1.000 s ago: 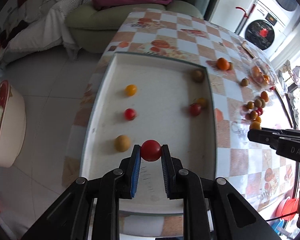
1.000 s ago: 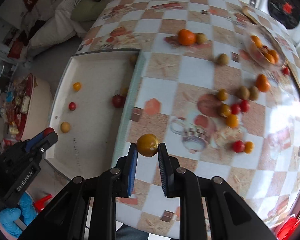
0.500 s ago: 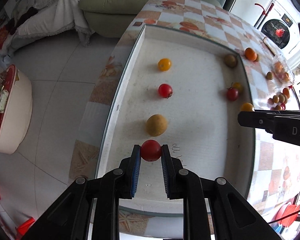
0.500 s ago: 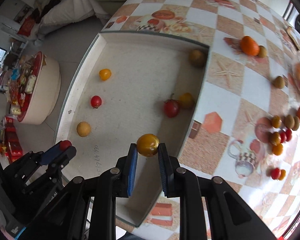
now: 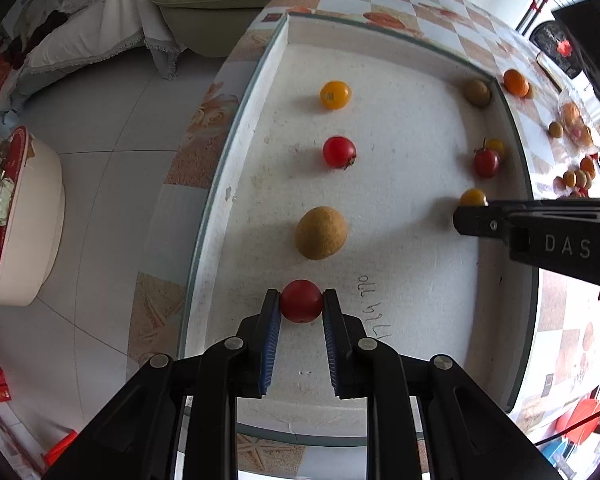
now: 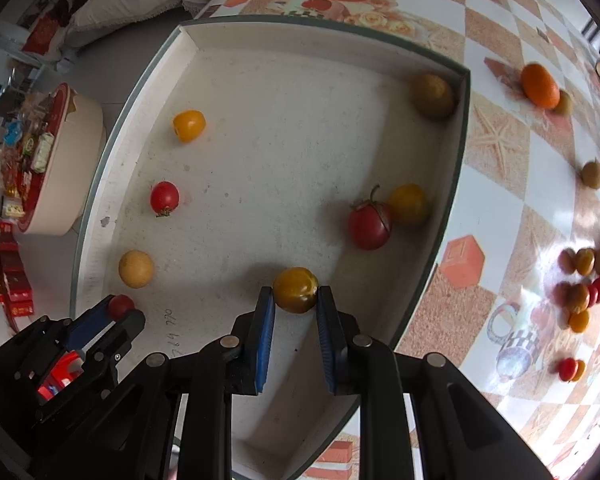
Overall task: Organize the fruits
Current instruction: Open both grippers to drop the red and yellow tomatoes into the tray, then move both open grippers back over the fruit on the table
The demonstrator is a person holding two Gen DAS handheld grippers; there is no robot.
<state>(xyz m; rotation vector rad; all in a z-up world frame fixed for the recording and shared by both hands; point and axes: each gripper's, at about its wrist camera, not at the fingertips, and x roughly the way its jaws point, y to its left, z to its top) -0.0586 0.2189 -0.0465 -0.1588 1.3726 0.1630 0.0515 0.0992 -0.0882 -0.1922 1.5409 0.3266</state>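
My left gripper (image 5: 301, 302) is shut on a red tomato (image 5: 301, 301) low over the near left of the white tray (image 5: 380, 44), in line with a tan fruit (image 5: 321, 233), a red tomato (image 5: 339, 152) and a yellow tomato (image 5: 335, 95). My right gripper (image 6: 296, 298) is shut on a yellow tomato (image 6: 295, 289) over the tray's near right side. Beyond it lie a stemmed red tomato (image 6: 369, 220), a yellow tomato (image 6: 408, 204) and a brown fruit (image 6: 432, 96). The left gripper (image 6: 120, 310) shows at lower left in the right wrist view.
Several loose small fruits (image 6: 584, 276) and an orange (image 6: 540, 86) lie on the checkered table (image 6: 496, 148) right of the tray. A round white stool (image 5: 24, 220) stands on the floor to the left, a sofa (image 5: 204, 4) beyond.
Both grippers have moved forward and lower into the tray with their fruits. The right gripper came from over the table's edge to over the tray's right side.
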